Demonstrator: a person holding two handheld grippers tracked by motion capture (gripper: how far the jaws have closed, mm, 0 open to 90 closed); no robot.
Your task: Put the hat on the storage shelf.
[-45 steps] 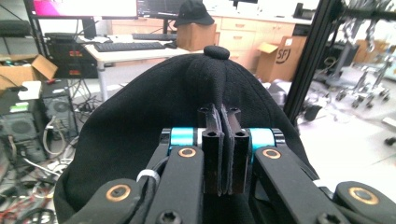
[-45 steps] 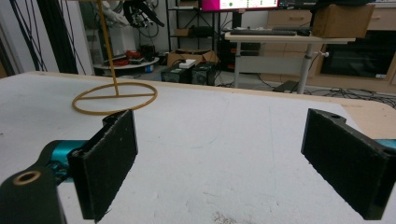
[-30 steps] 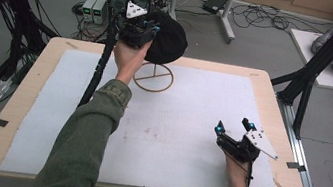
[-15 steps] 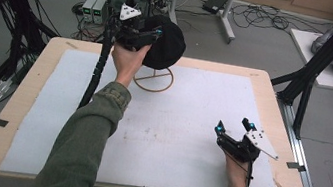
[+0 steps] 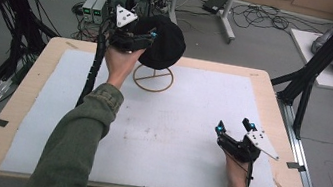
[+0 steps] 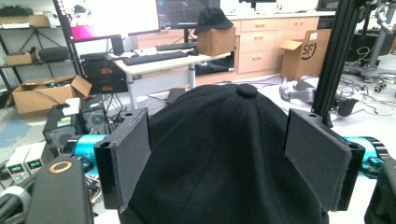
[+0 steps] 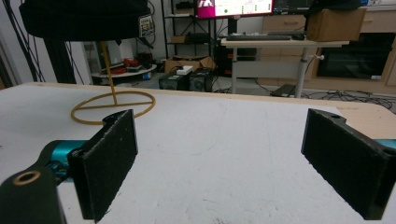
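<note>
A black cap (image 5: 162, 42) is perched on a thin yellowish wire stand (image 5: 152, 78) near the far edge of the surface (image 5: 29, 82), which is covered by a pale mat (image 5: 175, 120). The left hand-held gripper (image 5: 148, 40) is held up at the cap's side, and from the left gripper view its jaws are seen spread wide on either side of the cap's crown (image 6: 224, 154), with the little top button (image 6: 246, 90) just above. Whether the pads actually touch the fabric can't be made out. The right hand-held gripper (image 5: 234, 127) is parked low over the mat at the near right, well apart from the stand, jaws wide apart with nothing between them. In the right gripper view, the stand's ring base (image 7: 112, 106) is seen lying flat on the mat, with the cap's dark rim (image 7: 84, 21) up top.
</note>
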